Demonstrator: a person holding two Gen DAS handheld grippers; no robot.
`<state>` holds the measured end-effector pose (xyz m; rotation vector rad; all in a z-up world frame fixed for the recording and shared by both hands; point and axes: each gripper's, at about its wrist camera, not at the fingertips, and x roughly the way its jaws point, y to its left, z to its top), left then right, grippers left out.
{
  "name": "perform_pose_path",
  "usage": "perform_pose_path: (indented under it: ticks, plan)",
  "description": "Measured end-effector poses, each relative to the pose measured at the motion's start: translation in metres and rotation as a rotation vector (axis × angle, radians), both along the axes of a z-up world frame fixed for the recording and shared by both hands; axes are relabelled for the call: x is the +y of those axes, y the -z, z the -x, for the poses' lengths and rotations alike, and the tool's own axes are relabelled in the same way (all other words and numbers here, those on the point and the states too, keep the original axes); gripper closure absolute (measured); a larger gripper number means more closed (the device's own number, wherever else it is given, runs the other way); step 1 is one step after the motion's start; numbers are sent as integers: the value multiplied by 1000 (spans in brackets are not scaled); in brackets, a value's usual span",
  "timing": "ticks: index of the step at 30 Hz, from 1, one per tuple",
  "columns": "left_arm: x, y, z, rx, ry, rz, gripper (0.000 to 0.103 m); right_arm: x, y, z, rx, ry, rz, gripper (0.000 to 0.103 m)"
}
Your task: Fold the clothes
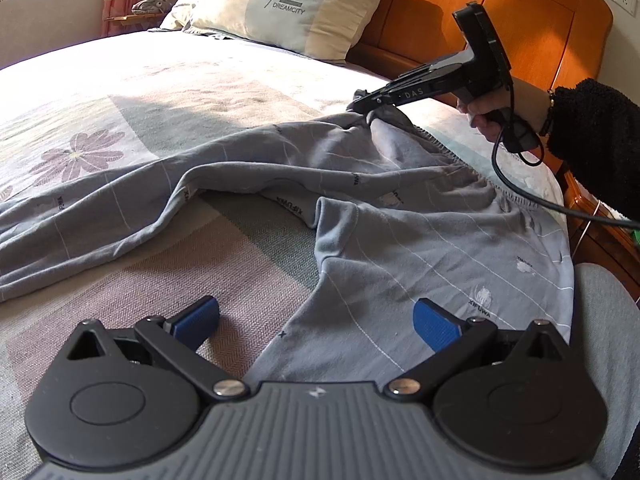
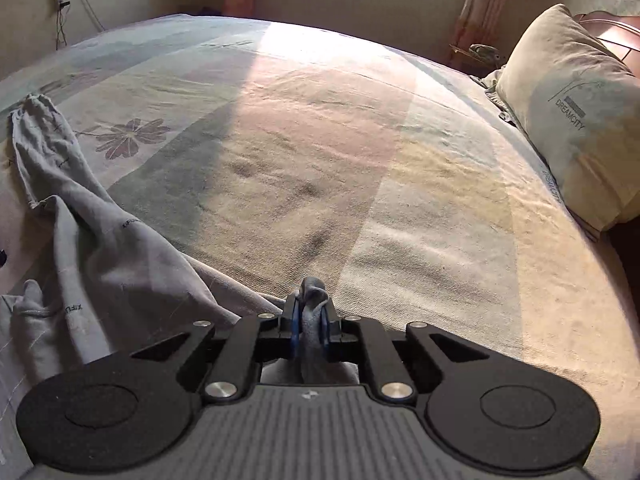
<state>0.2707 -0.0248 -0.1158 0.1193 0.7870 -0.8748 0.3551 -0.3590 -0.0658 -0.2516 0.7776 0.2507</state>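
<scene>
We see grey trousers [image 1: 360,208] spread across the bed [image 1: 160,92], mid-frame. Right gripper [image 2: 309,320] clamped on their waistband; left gripper [image 1: 316,320] fingers apart, lower frame, holding nothing.

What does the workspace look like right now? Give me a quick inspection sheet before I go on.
Surface: bed with patterned cover, partly sunlit.
Job's things: grey trousers spread unfolded, legs apart, waistband lifted at one spot.
Clutter: pillow at the headboard, clear of the trousers.
Grippers: left gripper open, low over a trouser leg; right gripper shut on the waistband fabric.
Cables: black cable trails from the right gripper across the waistband; wires on the far wall.
Surroundings: wooden headboard, window, curtains.
</scene>
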Motion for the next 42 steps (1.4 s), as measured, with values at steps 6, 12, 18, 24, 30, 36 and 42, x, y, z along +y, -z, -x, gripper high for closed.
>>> perform_pose_path:
  ticks: [6,12,18,24,30,36,42]
  plan:
    - [0,0,0,1,0,2,1,-13,6,-27,-57,174,-48,92]
    - [1,0,0,3,1,6,1,-34,10,-26,-59,285,-159,75]
    - [1,0,0,3,-2,5,1,-78,-1,9,-94,368,-291,55]
    - [3,0,0,0,0,13,1,-67,39,23,-20,320,-277,51]
    - [4,1,0,-7,3,16,1,-28,41,37,-71,217,-119,72]
    - [3,-1,-1,2,-2,13,1,-20,28,42,-110,263,-4,91]
    - [4,-4,-4,26,-15,23,1,-76,19,44,-71,530,-133,78]
